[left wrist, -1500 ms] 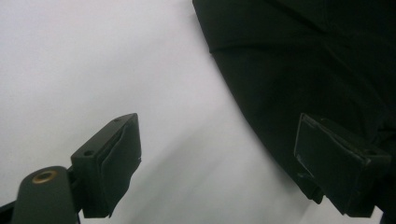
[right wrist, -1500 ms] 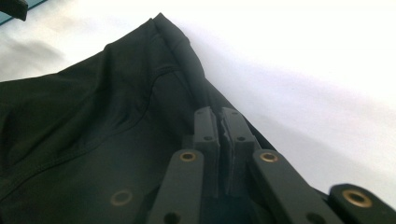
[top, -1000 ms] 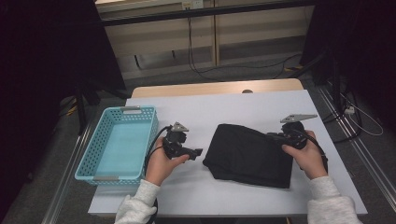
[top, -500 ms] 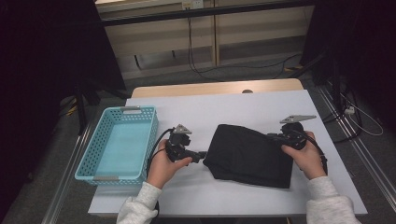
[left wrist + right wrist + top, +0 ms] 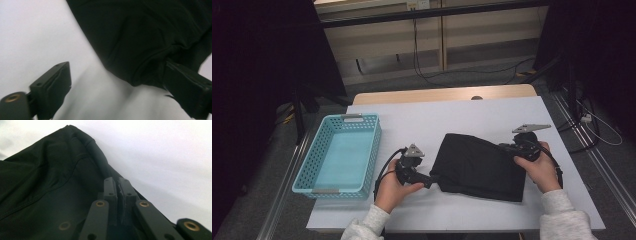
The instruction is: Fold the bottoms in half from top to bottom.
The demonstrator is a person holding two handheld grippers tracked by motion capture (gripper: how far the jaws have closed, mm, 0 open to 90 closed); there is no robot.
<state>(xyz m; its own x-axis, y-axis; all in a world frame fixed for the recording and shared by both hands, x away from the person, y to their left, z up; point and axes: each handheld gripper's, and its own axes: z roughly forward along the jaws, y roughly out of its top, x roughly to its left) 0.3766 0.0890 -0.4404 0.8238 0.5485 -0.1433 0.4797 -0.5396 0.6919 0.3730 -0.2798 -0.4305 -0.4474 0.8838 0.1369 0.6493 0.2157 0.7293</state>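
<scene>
My black cloth (image 5: 479,167) lies folded on the white table (image 5: 437,120), in the middle, well apart from the blue basket (image 5: 339,155) on the left side. The basket has nothing in it.

My right tool (image 5: 512,148) is pinched tight on the right edge of the cloth. In the right gripper view its jaws are squeezed together on the dark hem.

My left tool (image 5: 432,179) is wide open. It sits low at the left corner of the cloth. In the left gripper view one jaw is on the bare table and the other is right at the cloth's edge, so it is not holding anything.

I think one side is held and the other grab is not yet done. After that I guess comes another fold or the lift to the basket.
</scene>
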